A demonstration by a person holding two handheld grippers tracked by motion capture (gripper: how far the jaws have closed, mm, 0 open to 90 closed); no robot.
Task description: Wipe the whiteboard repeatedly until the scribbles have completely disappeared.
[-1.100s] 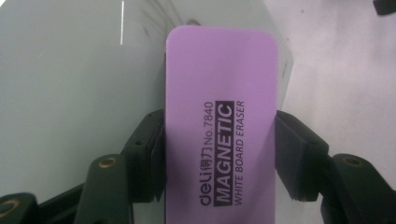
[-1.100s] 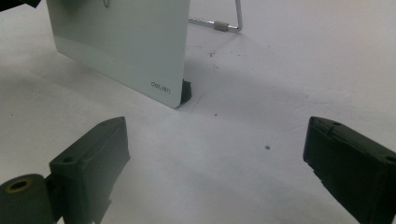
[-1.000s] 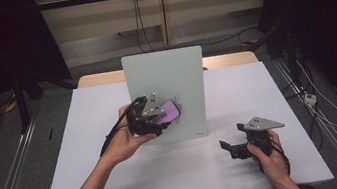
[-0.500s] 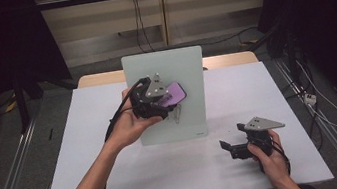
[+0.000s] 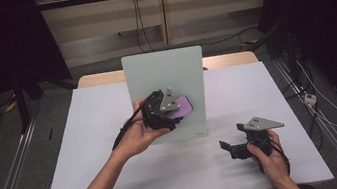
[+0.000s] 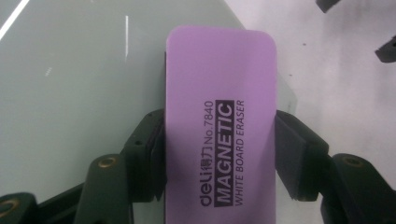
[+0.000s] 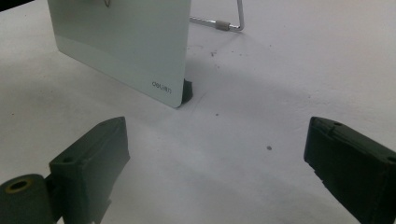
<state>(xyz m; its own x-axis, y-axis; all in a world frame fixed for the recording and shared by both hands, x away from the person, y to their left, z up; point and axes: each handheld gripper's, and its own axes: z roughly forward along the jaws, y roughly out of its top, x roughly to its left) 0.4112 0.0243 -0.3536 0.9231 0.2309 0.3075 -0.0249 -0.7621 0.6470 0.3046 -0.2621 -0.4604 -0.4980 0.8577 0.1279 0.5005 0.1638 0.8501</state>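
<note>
A small glass whiteboard [image 5: 163,75] stands upright on a stand in the middle of the white table [image 5: 90,161]. My left gripper [image 5: 171,111] is shut on a purple magnetic whiteboard eraser [image 5: 182,106], held flat against the board's face near its lower middle. In the left gripper view the eraser [image 6: 219,126] sits lengthwise between both pads, over the board [image 6: 70,93]. My right gripper [image 5: 235,146] rests low at the table's right front, open with nothing between its fingers. In the right gripper view it [image 7: 215,163] faces the board's lower corner [image 7: 140,46].
A wire stand leg [image 7: 229,21] props the board from behind. A wooden table edge [image 5: 232,58] shows behind the white surface. Dark curtains and floor rails flank the table. Bare table surface lies at the left and front.
My left gripper, with the eraser, rose up the board's face and has now come back down and to the right. The right gripper has stayed put.
</note>
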